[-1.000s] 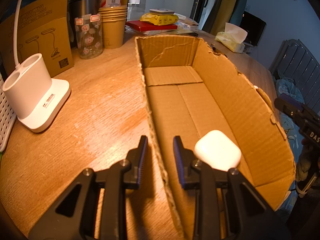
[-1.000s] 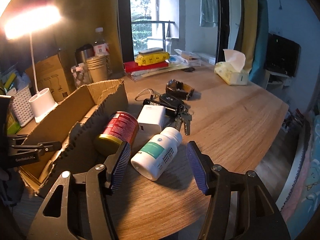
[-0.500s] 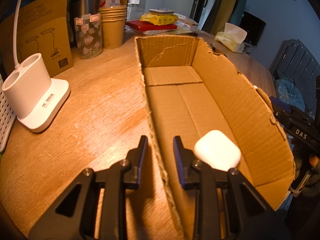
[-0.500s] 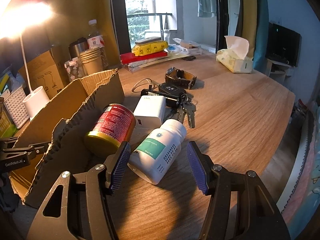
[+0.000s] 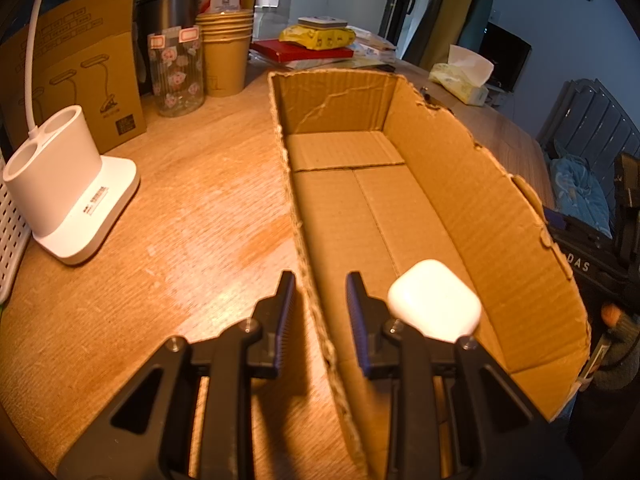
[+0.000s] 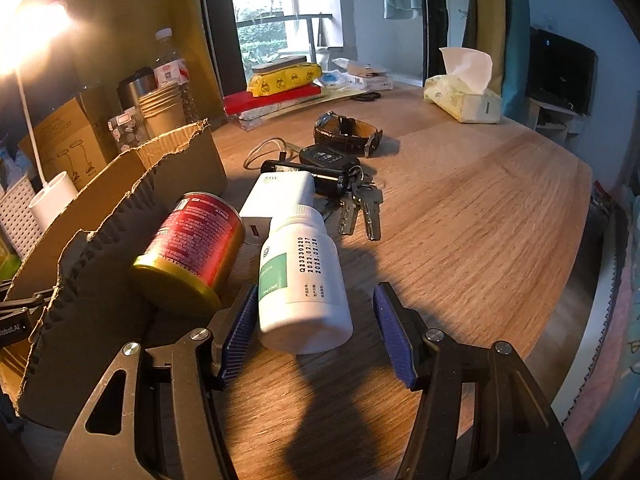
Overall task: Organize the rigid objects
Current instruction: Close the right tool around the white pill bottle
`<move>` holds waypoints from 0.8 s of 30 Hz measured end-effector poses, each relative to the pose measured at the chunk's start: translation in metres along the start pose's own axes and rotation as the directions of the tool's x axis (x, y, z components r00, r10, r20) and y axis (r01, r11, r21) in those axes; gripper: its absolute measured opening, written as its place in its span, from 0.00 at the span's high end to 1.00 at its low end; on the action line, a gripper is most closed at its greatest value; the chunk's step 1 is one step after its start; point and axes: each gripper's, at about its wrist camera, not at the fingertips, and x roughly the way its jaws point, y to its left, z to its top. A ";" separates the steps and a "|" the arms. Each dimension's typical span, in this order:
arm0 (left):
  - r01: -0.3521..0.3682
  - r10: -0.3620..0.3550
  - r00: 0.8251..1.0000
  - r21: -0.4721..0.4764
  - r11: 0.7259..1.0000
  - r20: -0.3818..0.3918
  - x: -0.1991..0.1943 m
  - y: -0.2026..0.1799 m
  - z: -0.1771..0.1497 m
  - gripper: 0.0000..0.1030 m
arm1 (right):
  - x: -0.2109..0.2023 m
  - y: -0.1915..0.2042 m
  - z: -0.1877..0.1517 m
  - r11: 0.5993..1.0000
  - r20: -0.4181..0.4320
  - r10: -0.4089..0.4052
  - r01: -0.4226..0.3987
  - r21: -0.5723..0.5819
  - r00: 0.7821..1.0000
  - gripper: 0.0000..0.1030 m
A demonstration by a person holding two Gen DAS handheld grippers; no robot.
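Warm lamp glare [image 6: 28, 32] blows out the upper left beyond the right gripper [image 6: 314, 322], daylight comes through the window [image 6: 276, 12] ahead, hard shadows fall underneath (fisheye edges bend and vignette).

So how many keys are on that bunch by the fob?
2 clearly visible, both on the key bunch: one nearer the white bottle, one outside it. More may be hidden underneath.

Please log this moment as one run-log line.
left gripper: shut on box wall | right gripper: open, straddling white bottle on table | in box: white case
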 end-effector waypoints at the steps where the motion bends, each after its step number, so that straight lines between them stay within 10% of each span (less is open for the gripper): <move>1: 0.000 0.000 1.000 0.000 1.000 0.000 0.000 0.000 0.000 0.73 | 0.000 0.000 0.000 1.000 0.001 0.000 0.000 -0.002 1.000 0.40; 24: 0.000 0.000 1.000 0.000 1.000 0.000 0.000 0.000 0.000 0.73 | 0.002 0.009 0.006 1.000 0.011 0.016 -0.016 -0.027 1.000 0.42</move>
